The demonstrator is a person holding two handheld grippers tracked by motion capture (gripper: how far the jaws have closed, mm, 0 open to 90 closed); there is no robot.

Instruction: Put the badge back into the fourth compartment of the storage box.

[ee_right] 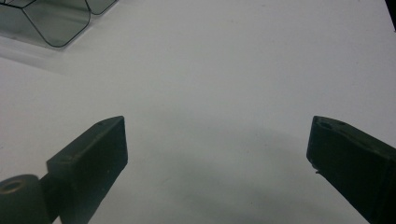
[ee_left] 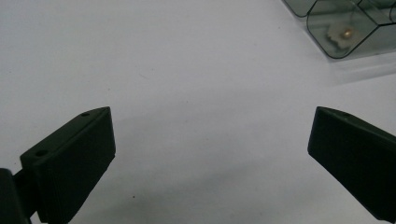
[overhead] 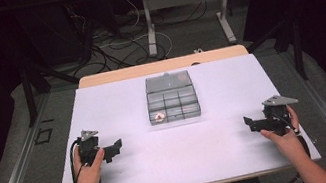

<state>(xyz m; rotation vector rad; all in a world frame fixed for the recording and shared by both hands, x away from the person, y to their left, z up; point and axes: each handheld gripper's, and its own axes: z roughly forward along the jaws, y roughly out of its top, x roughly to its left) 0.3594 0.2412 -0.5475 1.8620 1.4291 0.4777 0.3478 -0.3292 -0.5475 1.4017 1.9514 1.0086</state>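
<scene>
A clear plastic organizer box (overhead: 171,97) with several compartments sits at the middle of the white table (overhead: 182,154), its lid standing open at the back. A small pale round piece (overhead: 159,117) lies in its front-left compartment; the left gripper view shows that piece (ee_left: 344,33) with a gold centre. My left gripper (overhead: 116,147) rests at the table's front left, open, nothing between its jaws. At the front right my right gripper (overhead: 249,122) is open too and holds nothing. Each points inward toward the box. A corner of the box (ee_right: 51,23) shows in the right gripper view.
Bare white tabletop lies between both grippers and the box. Beyond the table's far wooden edge (overhead: 162,65) are floor cables (overhead: 113,49) and the legs of another table (overhead: 149,23). Dark frame posts (overhead: 27,90) stand at either side.
</scene>
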